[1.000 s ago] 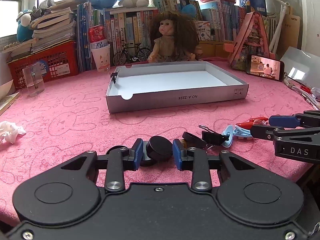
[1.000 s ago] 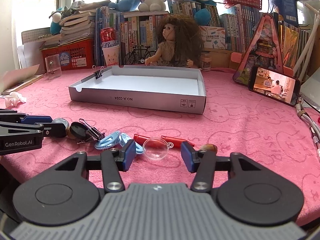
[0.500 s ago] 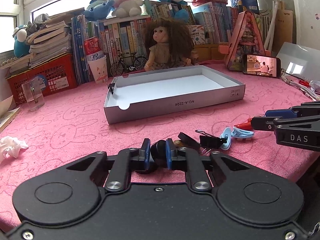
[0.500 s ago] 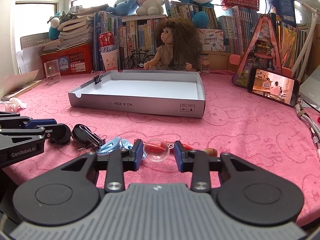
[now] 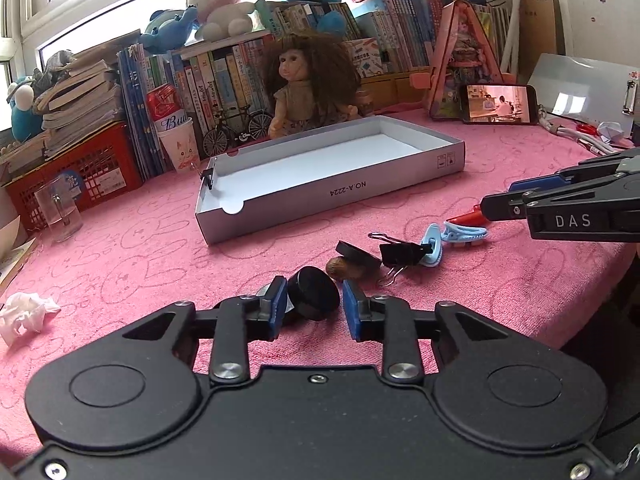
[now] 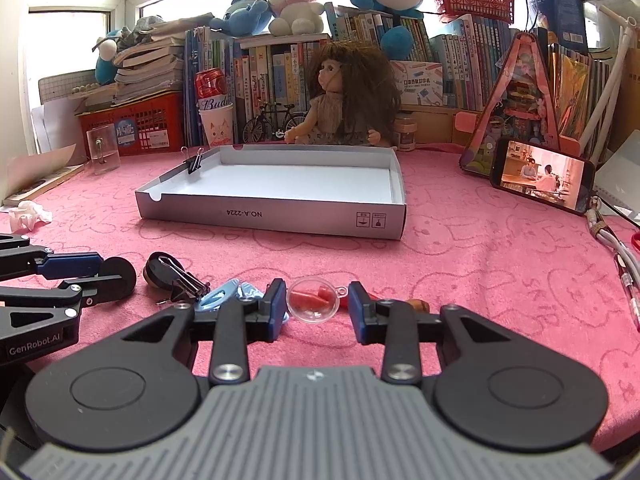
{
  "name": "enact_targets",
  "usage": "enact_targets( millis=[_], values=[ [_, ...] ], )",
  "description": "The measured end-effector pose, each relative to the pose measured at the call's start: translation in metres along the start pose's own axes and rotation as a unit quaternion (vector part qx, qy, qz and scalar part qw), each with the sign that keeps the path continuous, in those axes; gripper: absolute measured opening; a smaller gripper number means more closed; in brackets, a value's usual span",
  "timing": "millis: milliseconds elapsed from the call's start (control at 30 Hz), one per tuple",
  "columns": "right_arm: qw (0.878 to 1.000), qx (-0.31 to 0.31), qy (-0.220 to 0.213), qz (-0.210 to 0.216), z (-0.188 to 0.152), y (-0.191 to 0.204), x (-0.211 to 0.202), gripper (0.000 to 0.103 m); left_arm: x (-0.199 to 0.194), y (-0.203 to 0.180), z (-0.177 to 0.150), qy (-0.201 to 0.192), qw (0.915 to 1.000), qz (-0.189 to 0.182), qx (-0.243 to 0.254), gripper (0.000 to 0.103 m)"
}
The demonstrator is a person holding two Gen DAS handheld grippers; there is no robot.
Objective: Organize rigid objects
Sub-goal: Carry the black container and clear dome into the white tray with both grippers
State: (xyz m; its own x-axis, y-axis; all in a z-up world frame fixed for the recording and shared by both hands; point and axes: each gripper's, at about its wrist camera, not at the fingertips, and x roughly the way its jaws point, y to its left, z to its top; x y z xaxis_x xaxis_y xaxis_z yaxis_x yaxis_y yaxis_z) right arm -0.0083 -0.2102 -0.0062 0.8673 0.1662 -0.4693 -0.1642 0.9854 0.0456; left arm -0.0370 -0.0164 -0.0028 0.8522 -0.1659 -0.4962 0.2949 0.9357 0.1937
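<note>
Between the opening jaws of my left gripper [image 5: 314,288] sits a black disc [image 5: 314,300]; it leans on the left pad, with a thin gap at the right pad. My right gripper [image 6: 316,292] is shut on a clear ball [image 6: 316,300] with red pieces inside. From the right wrist, the left gripper [image 6: 112,274] shows at the left edge. The right gripper [image 5: 500,196] reaches in from the right in the left wrist view. A second black disc [image 5: 356,254], a black binder clip [image 5: 402,254] and blue clips [image 5: 464,234] lie between them. The empty grey box [image 5: 332,196] stands beyond.
A binder clip [image 6: 195,164] sits on the box's left rim. A glass cup [image 5: 58,214] and crumpled tissue [image 5: 24,314] lie left; a phone [image 6: 540,176] and cables [image 6: 612,248] lie right. A doll [image 6: 344,100] and books line the back. The pink table's front edge is close below both grippers.
The left jaws squeezed onto the black disc, then spread again, and that view has rolled. The right jaws narrowed onto the clear ball and stayed there.
</note>
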Motion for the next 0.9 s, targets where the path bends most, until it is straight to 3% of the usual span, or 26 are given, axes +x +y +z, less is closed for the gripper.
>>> enact_targets(
  millis=[500, 900],
  values=[
    [1.0, 0.013, 0.009, -0.003, -0.002, -0.003, 0.002, 0.041, 0.017, -0.015, -0.005, -0.007, 0.9958, 0.038, 0.083, 0.035],
    [1.0, 0.013, 0.007, -0.005, -0.002, -0.003, 0.003, 0.04, 0.017, -0.002, 0.0, -0.006, 0.9989, 0.027, 0.038, 0.03]
  ],
)
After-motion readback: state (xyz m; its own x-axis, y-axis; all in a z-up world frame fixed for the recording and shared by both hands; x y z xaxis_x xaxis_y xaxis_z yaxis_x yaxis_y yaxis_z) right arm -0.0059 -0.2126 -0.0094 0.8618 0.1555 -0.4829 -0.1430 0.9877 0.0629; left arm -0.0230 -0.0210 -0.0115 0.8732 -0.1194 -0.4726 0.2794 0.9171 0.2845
